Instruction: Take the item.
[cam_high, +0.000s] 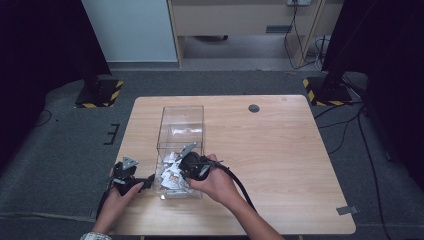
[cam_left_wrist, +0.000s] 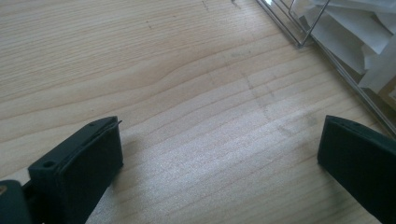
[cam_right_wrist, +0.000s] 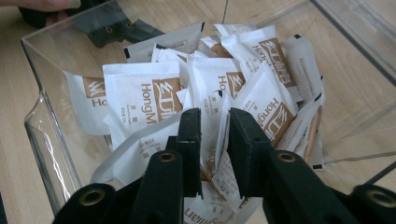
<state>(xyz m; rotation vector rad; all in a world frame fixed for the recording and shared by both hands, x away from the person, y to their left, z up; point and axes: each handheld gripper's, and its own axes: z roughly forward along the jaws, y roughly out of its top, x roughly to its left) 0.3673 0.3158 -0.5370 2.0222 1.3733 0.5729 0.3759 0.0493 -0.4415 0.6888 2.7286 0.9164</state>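
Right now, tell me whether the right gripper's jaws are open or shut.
Nearly shut. The right gripper is inside the clear box, jaws drawn close around the edge of one white sachet; whether they pinch it firmly, cannot tell.

White sachets (cam_right_wrist: 154, 100) with brown labels – heaped loosely (some upright) in the clear box (cam_right_wrist: 44, 121).

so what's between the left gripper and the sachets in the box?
Bare table, then the clear box wall; the sachets lie behind it, per the left gripper view. The left gripper is open over bare wood.
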